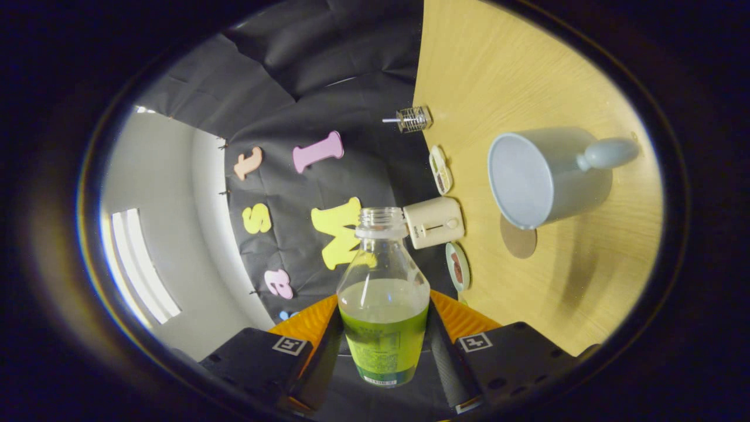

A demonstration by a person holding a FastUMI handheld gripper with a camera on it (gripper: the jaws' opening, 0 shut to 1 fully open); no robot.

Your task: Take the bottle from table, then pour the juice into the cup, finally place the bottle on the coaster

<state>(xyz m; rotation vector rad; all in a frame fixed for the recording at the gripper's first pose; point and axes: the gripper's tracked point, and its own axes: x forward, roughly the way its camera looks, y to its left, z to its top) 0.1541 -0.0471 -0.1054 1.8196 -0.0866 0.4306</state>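
The gripper (384,346) has its two fingers clamped on the clear plastic bottle with the green label (384,305), one finger pressing each side of the lower body, and the bottle sits squarely between them with its open, capless neck pointing away from the camera. Pale yellow-green juice fills the lower part of the bottle, its surface lying just above the label, while the shoulder and neck are clear. The whole view is rolled over on its side here, so the light wooden table (527,70) runs up one side like a wall and the booth's black cloth hangs on the other. Out beyond the bottle's mouth and off toward the table side stands the pale grey cup with a rounded knob handle (545,176), its open mouth turned toward the bottle but well apart from it, nothing touching. Just by the cup's rim lies a round brown coaster (518,237), flat on the wood and bare. Nearer the table's edge, close to the bottle's neck, sits a small cream toaster (435,221), with a small plate (457,266) and a divided oval dish (440,170) on either side of it, and a little clear glass container (413,119) farther along the edge.
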